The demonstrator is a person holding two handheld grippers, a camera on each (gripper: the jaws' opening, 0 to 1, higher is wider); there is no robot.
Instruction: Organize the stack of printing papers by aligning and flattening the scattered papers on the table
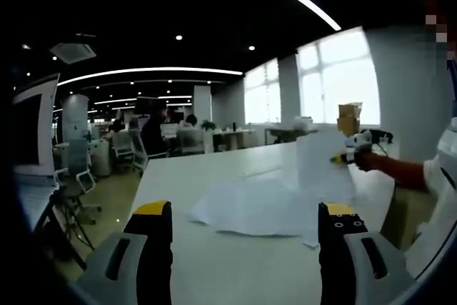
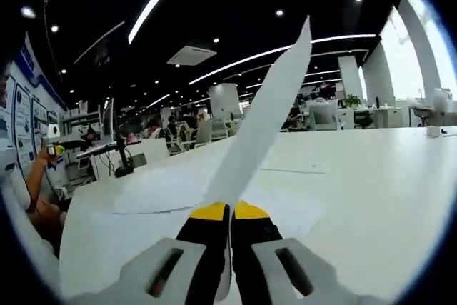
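Observation:
Several white printing papers lie scattered in a loose heap on the white table. My left gripper is open, its yellow-tipped jaws wide apart just short of the heap. The right gripper comes in from the right and lifts one sheet upright above the heap. In the right gripper view, my right gripper is shut on that sheet, which rises edge-on and slanted up to the right. More papers lie flat on the table beyond the jaws.
A person's arm in an orange sleeve holds the right gripper. Office desks, chairs and seated people fill the far room. A monitor stands at the left. A hand shows at the left edge.

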